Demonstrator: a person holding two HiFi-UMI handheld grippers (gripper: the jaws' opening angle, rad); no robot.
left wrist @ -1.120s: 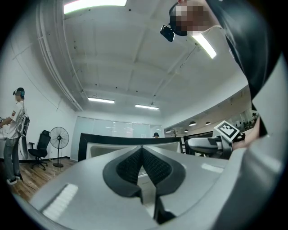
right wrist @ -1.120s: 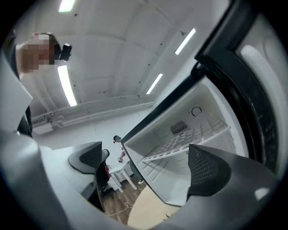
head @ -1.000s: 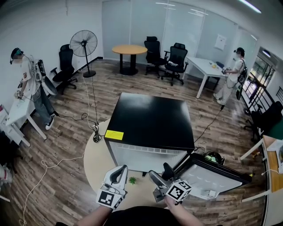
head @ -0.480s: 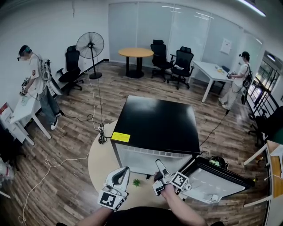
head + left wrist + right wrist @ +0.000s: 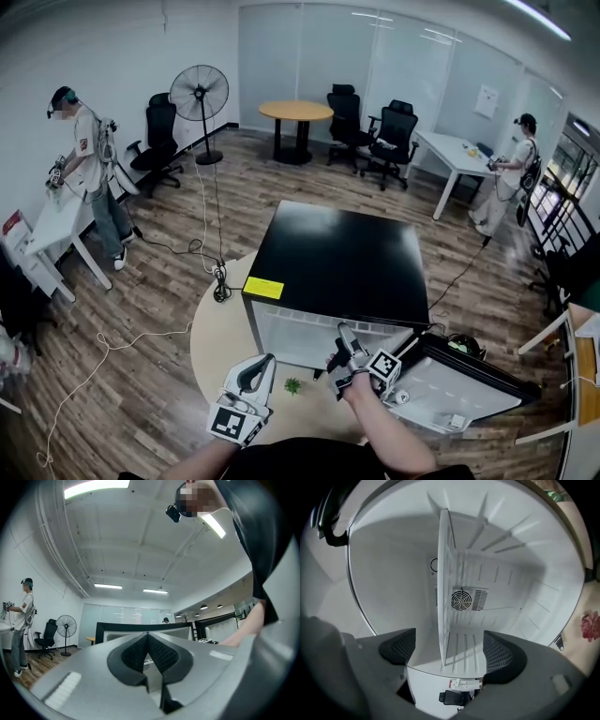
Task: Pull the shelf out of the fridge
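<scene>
Grasping: right gripper (image 5: 447,653), in the fridge (image 5: 333,262) at frame centre, is closing wide jaws round the shelf (image 5: 444,588) edge — no contact yet. Next: pinch, pull straight out. Left gripper (image 5: 147,651) closed, empty.

Fridge (image 5: 333,262) mouth faces the person and is open; its door (image 5: 459,380) is swung out to the right and bars approach from that side. Inside, the shelf (image 5: 444,588) stands edge-on mid-cavity, with clear white bays either side back to the fan grille (image 5: 461,600). The right gripper (image 5: 449,651), jaws closing, straddles the shelf's front edge with a gap at each pad; a small green thing (image 5: 292,385) lies on the table (image 5: 216,347) before the mouth.
</scene>
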